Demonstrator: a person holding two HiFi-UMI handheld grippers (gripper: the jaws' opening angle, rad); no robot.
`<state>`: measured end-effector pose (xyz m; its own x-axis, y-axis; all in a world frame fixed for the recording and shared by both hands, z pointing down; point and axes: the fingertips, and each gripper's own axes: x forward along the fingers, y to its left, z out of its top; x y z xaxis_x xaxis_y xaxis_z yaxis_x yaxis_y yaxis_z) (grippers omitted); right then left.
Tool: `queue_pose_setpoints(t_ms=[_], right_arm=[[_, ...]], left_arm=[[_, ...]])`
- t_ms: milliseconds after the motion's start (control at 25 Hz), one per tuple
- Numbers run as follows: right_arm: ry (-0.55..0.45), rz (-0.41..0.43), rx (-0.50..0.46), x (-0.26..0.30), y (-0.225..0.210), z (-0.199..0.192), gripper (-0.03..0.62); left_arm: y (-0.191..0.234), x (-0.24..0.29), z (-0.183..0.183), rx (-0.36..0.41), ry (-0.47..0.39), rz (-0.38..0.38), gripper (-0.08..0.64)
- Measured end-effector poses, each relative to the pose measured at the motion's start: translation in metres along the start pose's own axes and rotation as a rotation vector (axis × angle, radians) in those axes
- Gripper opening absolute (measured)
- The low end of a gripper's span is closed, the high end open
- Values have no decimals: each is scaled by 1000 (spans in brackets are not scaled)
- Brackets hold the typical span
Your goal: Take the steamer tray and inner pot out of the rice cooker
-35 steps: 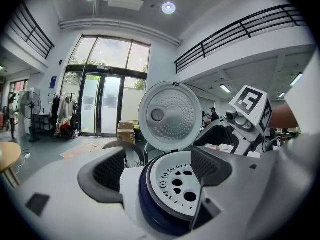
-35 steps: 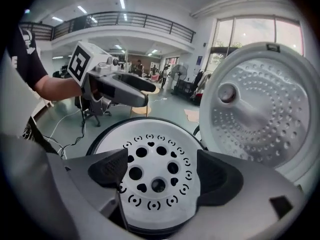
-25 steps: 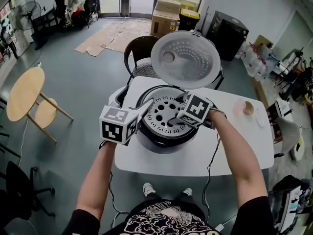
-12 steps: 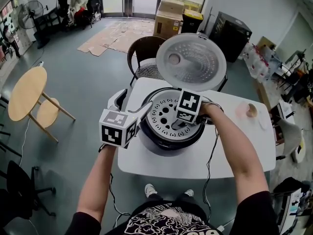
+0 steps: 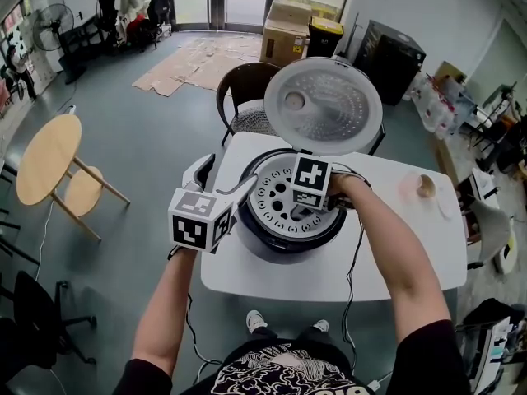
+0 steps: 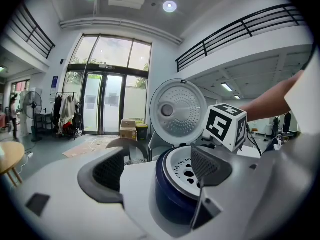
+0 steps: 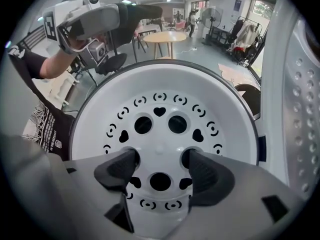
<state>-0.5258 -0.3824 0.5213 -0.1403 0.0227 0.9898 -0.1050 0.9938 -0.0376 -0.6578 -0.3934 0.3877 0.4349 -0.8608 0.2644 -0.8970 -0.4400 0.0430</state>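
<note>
- The rice cooker (image 5: pixel 278 241) is sitting on the white surface (image 5: pixel 395 249), with its lid (image 5: pixel 323 105) standing wide open at the back.
- The steamer tray (image 7: pixel 160 96) is lying flat in the top of the cooker, its round and heart-shaped holes facing up.
- The right gripper (image 7: pixel 160 166) is pointing straight down over the middle of the tray.
- Its jaws have just been closing, and the two tips are sitting at a pair of round holes with the centre of the tray between them. They are parted, with no squeeze on the tray showing.
- The left gripper (image 6: pixel 157 169) is hovering just beside the cooker's left flank, roughly level, jaws spread wide and grasping nothing.
- A small pale dish (image 5: pixel 420 186) is resting near the surface's right edge, well apart from the cooker.
</note>
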Motion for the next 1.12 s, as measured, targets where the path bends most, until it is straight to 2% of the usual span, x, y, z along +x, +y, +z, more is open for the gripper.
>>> queue_pose_setpoints(t_ms=[360,600,920,1120], right_arm=[[13,24,3,4,6,0,331],[0,-8,16,-9,10,-1,321],[-53,-63,47,-75,19,-7,318],[-48,-95,48,-106,30,-33,318]], left_arm=[[-7,-6,0,4,2,0,405],[-17,-13,10,20,2,6,405],[-40,-32,47,37,-52,12,405],[-70,-36,56,44,-78,-7,405]])
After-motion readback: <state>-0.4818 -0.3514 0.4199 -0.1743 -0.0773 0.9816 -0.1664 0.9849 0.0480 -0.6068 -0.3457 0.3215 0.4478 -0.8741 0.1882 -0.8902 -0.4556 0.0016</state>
